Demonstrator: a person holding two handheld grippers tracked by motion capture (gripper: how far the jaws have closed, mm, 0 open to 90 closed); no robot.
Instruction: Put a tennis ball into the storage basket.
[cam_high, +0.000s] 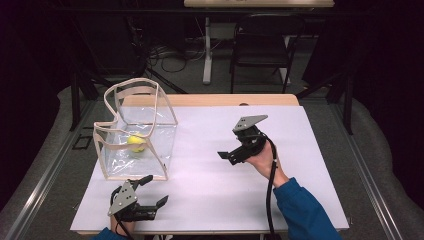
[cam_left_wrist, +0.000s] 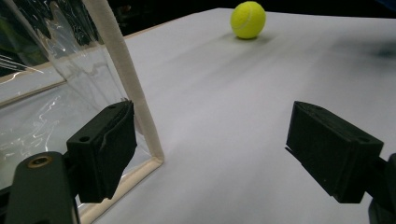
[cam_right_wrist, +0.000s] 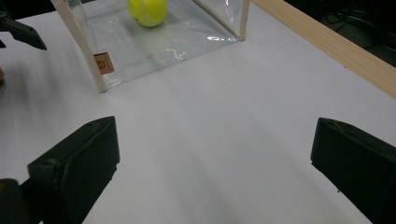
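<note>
Dim room, bright tabletop, slight motion blur.

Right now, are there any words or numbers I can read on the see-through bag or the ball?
None can be read. The clear bag carries a small brown tag on its front edge, but its marking is too small and blurred. The tennis ball inside shows no legible print.
</note>
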